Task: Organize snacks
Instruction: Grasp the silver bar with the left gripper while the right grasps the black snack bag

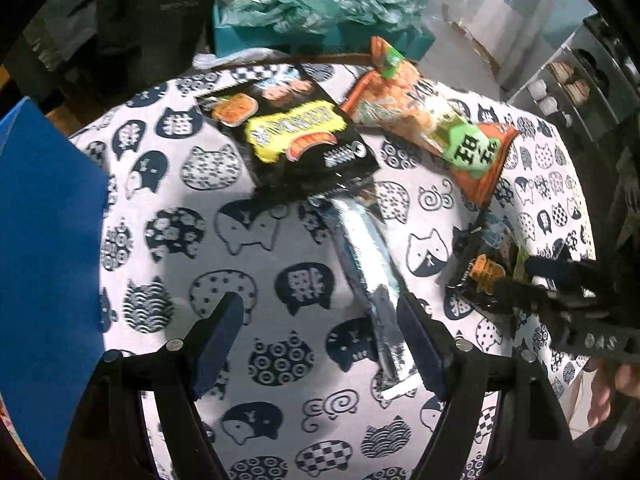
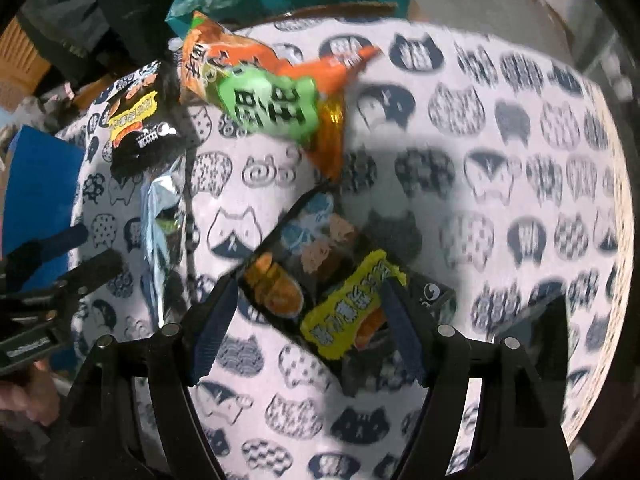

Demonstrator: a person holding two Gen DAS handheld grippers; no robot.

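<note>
R view blurred, pack print unreadable | L gripper (image 1: 320,344) jaws wide, nothing gripped; silver pack (image 1: 368,280) runs between fingers, prob. brushing one pad | R gripper (image 2: 308,320) jaws wide, apparently not pinching; black-yellow pack (image 2: 332,292) on cat cloth (image 2: 500,128) between fingers | orange pack (image 1: 440,120) far side, well apart

The left gripper (image 1: 320,344) was black plastic, its two fingers faced with dark navy ribbed pads (image 1: 218,344) and pinned by small round silver screws. The right gripper (image 2: 308,328) was built alike, with the same navy pads (image 2: 212,330). Pale embossed lettering ran along its black side bar in the left wrist view
</note>
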